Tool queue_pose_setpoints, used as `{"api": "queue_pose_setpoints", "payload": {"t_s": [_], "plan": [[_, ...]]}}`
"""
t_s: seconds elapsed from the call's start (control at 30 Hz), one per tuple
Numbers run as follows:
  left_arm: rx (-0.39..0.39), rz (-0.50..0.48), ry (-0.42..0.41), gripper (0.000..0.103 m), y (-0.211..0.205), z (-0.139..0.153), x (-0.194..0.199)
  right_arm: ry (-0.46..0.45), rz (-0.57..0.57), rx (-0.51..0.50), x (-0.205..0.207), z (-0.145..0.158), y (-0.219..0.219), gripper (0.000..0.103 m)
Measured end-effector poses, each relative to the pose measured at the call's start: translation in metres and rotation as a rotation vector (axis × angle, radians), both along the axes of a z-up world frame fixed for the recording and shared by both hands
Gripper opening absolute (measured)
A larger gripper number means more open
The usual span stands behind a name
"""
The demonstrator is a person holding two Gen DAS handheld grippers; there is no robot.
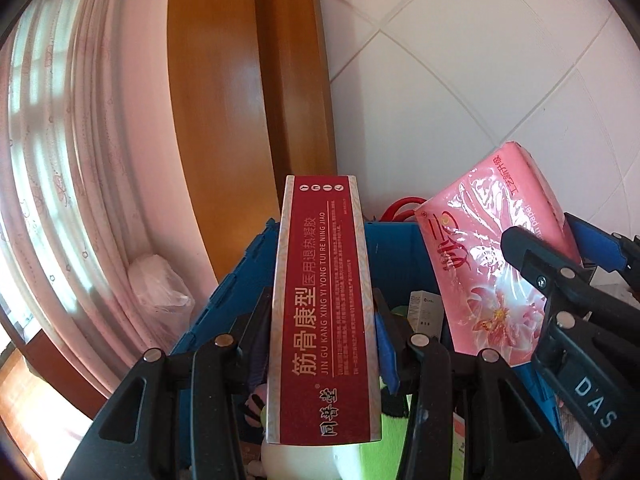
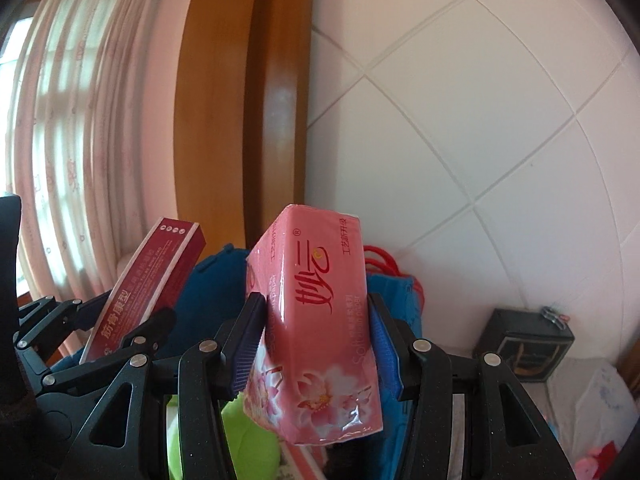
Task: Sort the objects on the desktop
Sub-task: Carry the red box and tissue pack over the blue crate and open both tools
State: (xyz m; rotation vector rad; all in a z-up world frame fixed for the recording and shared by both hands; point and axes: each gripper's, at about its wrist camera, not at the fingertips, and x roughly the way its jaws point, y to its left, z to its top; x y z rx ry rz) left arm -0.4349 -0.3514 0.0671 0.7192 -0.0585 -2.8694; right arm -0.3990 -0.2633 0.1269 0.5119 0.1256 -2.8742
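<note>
Red box (image 1: 324, 304) near end cut off below, pinched by left gripper (image 1: 322, 320); pink tissue pack (image 2: 316, 320) clamped between right gripper (image 2: 318, 344) pads, blue crate (image 1: 240, 276) contents mostly hidden

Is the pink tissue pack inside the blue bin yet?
No. The right gripper holds the pink tissue pack up above the blue bin.

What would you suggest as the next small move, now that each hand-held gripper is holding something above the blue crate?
Probably lower both a little toward the blue crate before letting go. The left hand-held gripper clamps the red box and the right hand-held gripper clamps the pink tissue pack, both held above the crate's rim, so releasing now would likely drop them.
</note>
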Motion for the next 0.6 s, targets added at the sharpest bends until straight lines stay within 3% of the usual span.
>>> {"api": "queue_pose_setpoints", "payload": {"t_s": [0.17,0.27,0.33,0.4,0.6], "plan": [[0.007,-0.014,-0.015,0.045,-0.004,-0.012,-0.024,0.003,-0.083,-0.015,-0.025,-0.014,-0.003,0.051],[0.011,0.004,-0.016,0.057,-0.012,-0.025,-0.031,0.018,-0.103,0.019,-0.033,-0.029,-0.008,0.051],[0.029,0.009,-0.037,0.064,-0.017,-0.033,-0.036,-0.019,-0.104,0.032,-0.044,-0.037,-0.009,0.051],[0.043,0.011,-0.093,0.065,-0.017,-0.037,-0.041,-0.020,-0.111,0.039,-0.049,-0.039,-0.009,0.051],[0.000,0.024,-0.084,0.073,-0.010,-0.040,-0.033,0.005,-0.126,0.040,-0.054,-0.039,-0.006,0.059]]}}
